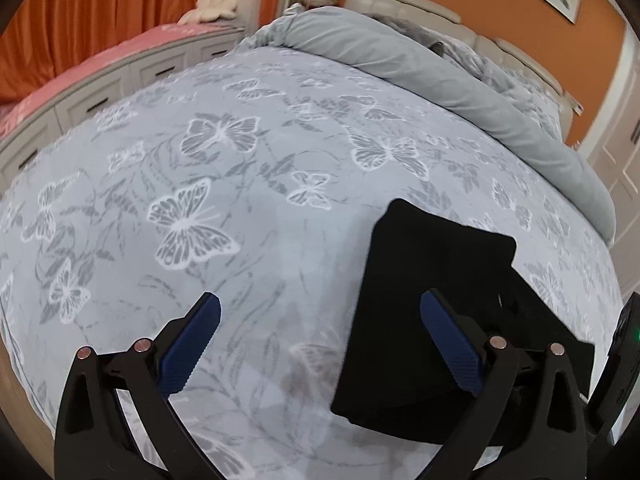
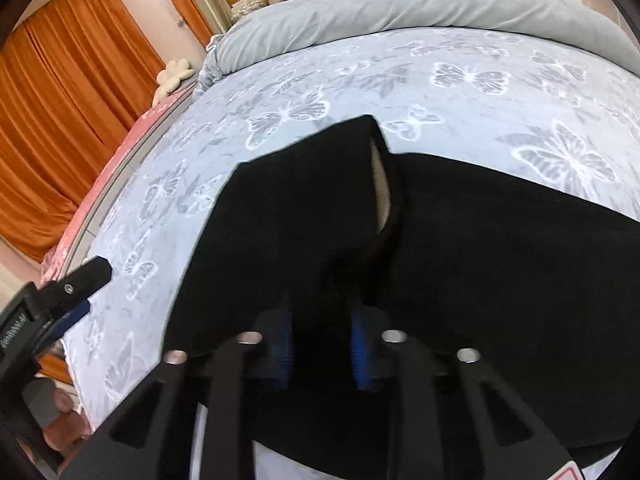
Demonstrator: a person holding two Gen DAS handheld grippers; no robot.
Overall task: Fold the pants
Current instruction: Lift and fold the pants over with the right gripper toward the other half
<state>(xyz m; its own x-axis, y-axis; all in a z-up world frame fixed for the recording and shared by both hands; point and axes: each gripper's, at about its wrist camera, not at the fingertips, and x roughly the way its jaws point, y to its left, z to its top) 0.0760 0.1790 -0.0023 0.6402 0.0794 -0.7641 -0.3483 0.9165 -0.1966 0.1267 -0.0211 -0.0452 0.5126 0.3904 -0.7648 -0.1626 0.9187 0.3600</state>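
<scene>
On the butterfly-print bedspread [image 1: 248, 216], near its foot edge, the black pants [image 1: 424, 312] are lying as a partly folded dark bundle. From the right wrist view the pants [image 2: 460, 240] are filling most of the lower frame, with one layer turned over another and a pale strip of lining [image 2: 382, 184] showing at the seam between them.

The right gripper [image 2: 320, 344] is sitting directly over the pants, its blue pads [image 2: 280, 344] drawn narrow with dark cloth bunching up between them; it is pinching a fold of the pants.

The left gripper [image 1: 316, 344] is hovering above the bedspread just beside the pants, its jaws spread wide and holding nothing. One of its blue pads [image 1: 192, 344] is showing over bare bedspread, while the other is showing over the near corner of the pants; contact there cannot be confirmed.

Beyond the pants, a rolled grey duvet [image 1: 420, 64] is lying across the far end of the bedspread. Past the bedspread's left side, a pink-topped drawer unit [image 1: 100, 92] is standing in front of orange curtains [image 1: 100, 8].
</scene>
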